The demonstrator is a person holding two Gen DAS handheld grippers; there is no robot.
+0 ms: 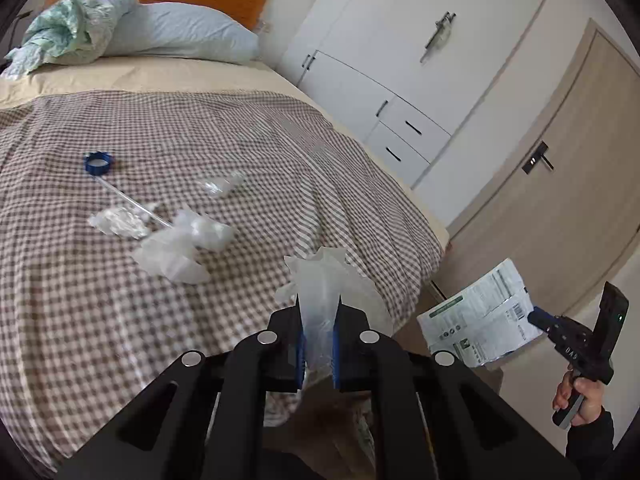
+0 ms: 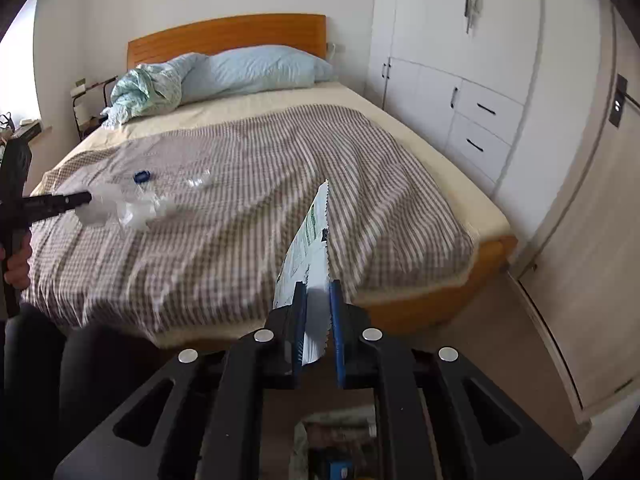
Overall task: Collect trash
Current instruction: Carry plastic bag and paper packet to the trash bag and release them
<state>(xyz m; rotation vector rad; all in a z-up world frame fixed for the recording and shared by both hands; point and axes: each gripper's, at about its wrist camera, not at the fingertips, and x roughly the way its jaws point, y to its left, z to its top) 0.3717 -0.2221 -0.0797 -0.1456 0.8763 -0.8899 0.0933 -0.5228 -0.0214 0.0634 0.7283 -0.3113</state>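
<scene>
With the left gripper (image 1: 318,344) nipped shut on a limp clear plastic wrapper (image 1: 320,280) and the right gripper (image 2: 319,320) on a printed white paper packet (image 2: 310,248), either could slip free, while more crumpled clear plastic scraps (image 1: 168,236) lie at centre left on the checked bed (image 1: 120,320).

Soft, even daylight fills both views — heavy fisheye bending, dark vignetted corners, and slight motion blur throughout.

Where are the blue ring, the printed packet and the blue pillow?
blue ring (image 1: 98,163): left wrist view, on its rim.
printed packet (image 1: 480,320): left wrist view, on its printed face.
blue pillow (image 2: 256,68): right wrist view, on its middle.
</scene>
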